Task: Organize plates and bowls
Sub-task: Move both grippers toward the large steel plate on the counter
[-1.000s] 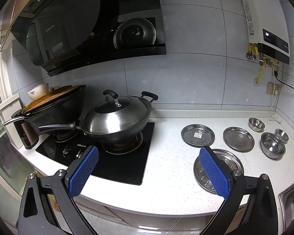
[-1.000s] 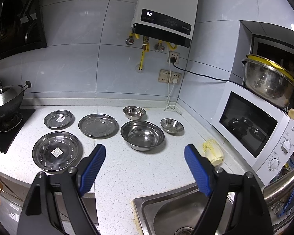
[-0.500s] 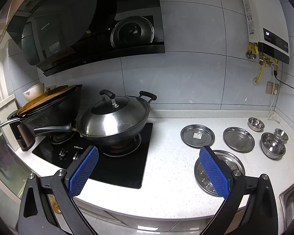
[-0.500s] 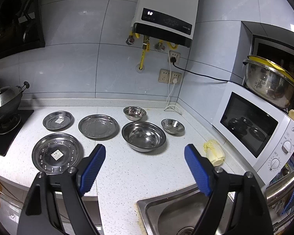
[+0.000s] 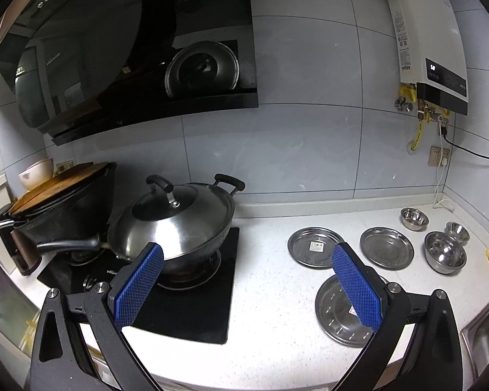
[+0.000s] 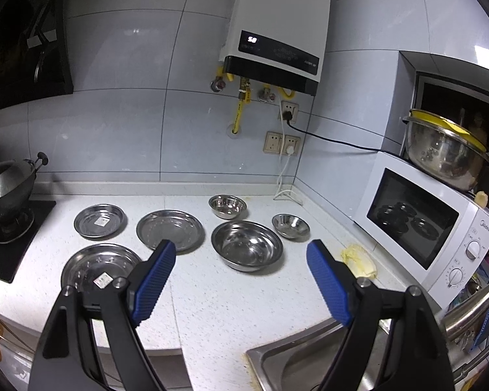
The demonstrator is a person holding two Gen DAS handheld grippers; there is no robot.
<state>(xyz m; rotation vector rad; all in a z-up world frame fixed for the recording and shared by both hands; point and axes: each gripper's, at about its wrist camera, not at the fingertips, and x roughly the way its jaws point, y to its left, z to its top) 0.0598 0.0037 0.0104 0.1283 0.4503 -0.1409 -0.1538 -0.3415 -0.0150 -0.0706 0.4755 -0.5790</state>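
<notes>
Both grippers hover above the counter, nothing held: left gripper [image 5: 247, 277] has its blue pads spread wide, right gripper [image 6: 241, 280] likewise wide apart. Landmark is the large bowl [image 6: 247, 244], mid-counter. Two small bowls sit just behind it toward the wall, one behind-left [image 6: 227, 206], one behind-right [image 6: 290, 225]. Left of the large bowl lies the middle plate [image 6: 170, 229], further left the small plate [image 6: 100, 221] with a sticker, and nearer the counter's front edge the big plate [image 6: 91, 268], partly hidden by the right gripper's left finger. All six pieces lie apart, none stacked, so sorting looks not yet started. Likely step: approach for a first pick. To do it well, the right gripper should probably come down over one rim of a small bowl, one pad inside and one outside, since thin steel rims are slippery; flat plates will be harder, needing a low, edge-on pinch. Risk: the bowl skating toward the yellow lump [image 6: 358, 260] on the large bowl's right.
</notes>
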